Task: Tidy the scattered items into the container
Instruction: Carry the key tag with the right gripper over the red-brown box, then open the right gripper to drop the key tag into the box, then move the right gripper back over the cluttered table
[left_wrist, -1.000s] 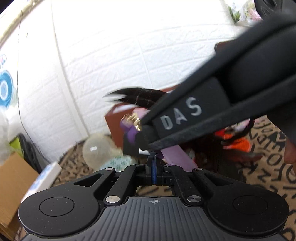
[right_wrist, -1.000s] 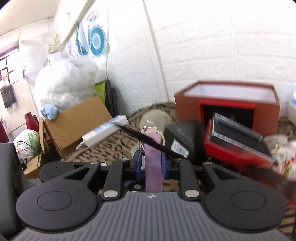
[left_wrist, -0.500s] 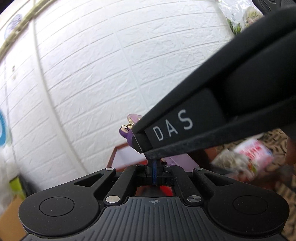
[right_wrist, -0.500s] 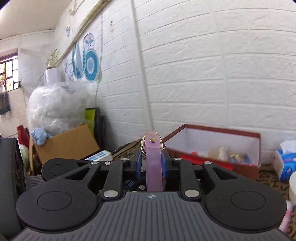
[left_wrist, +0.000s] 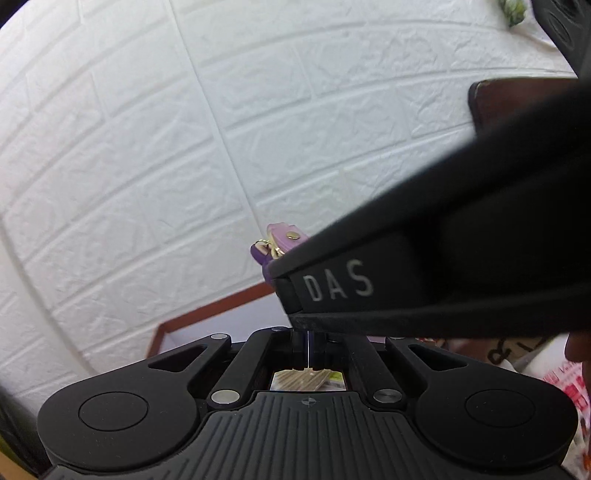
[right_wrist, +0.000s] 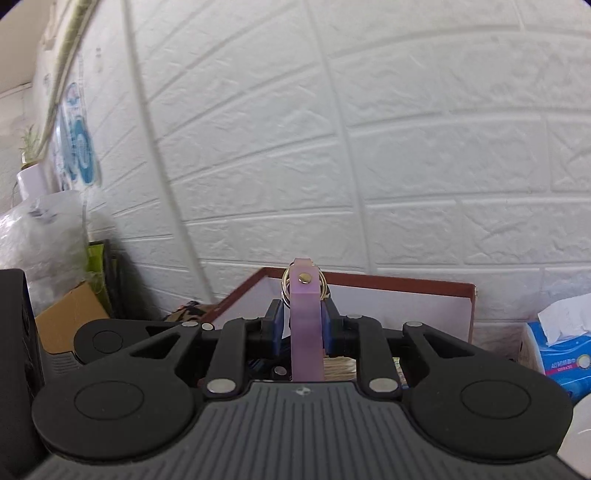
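Carrying the purple strap (right_wrist: 306, 325) to the red-brown box (right_wrist: 406, 286).

Clamped on the strap, the right gripper (right_wrist: 306, 325) holds it upright with its gold ring uppermost, above the near side of the box by the white brick wall. The left gripper (left_wrist: 307, 341) sits just beside it, pressed closed on nothing visible. This looks like the drop-off step: next, the right gripper likely needs to reach over the rim, lower, and part so the strap falls inside.
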